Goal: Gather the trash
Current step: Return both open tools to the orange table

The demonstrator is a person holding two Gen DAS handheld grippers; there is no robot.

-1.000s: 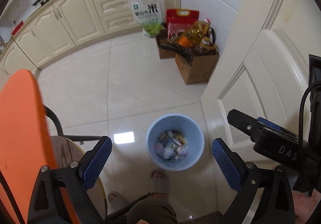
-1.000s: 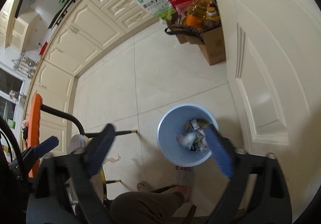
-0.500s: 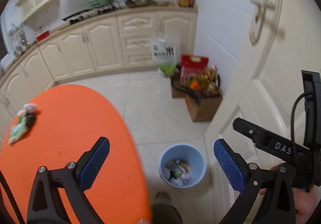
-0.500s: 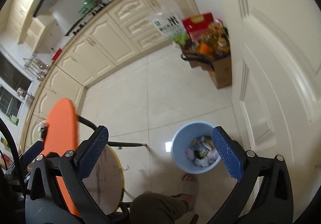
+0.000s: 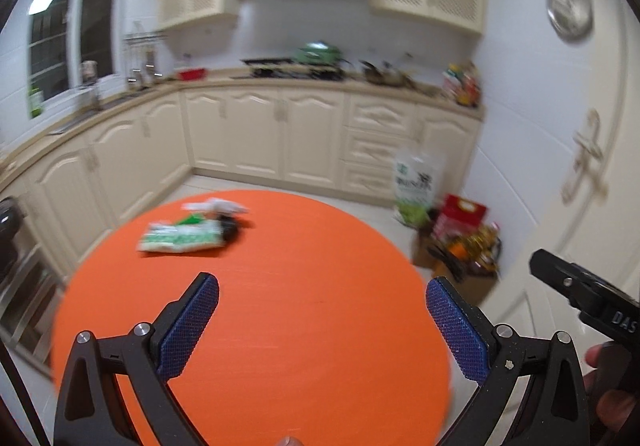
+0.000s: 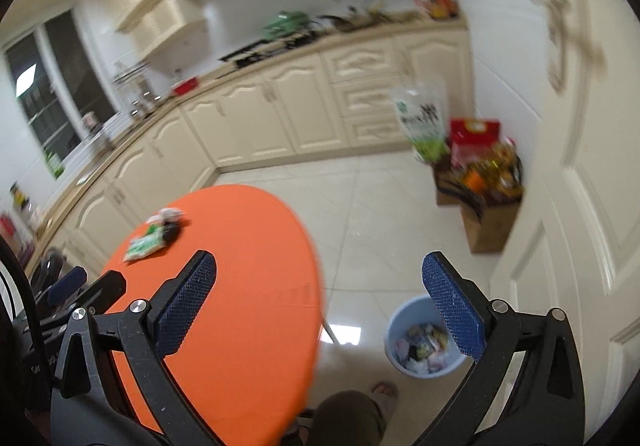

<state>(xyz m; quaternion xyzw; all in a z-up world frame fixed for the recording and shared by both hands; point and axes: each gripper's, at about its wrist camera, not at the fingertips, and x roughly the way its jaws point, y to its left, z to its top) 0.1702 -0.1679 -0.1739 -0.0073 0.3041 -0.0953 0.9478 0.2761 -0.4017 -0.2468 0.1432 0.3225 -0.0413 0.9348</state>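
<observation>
Both grippers (image 5: 322, 320) (image 6: 318, 302) have swung up from bin (image 6: 394, 330) toward table (image 5: 280, 326) wrappers (image 5: 180, 240).

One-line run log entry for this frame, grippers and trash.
left gripper: open, empty | right gripper: open, empty | green wrapper: on orange table | blue bin: floor, holds trash

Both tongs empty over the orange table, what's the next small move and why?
Probably reach the left tongs forward toward the green-and-white wrapper at the far side of the round orange table. Both tongs are open and hold nothing, the wrapper and a crumpled white scrap beside it lie untouched, and the light blue plastic bin on the floor already holds trash.
</observation>
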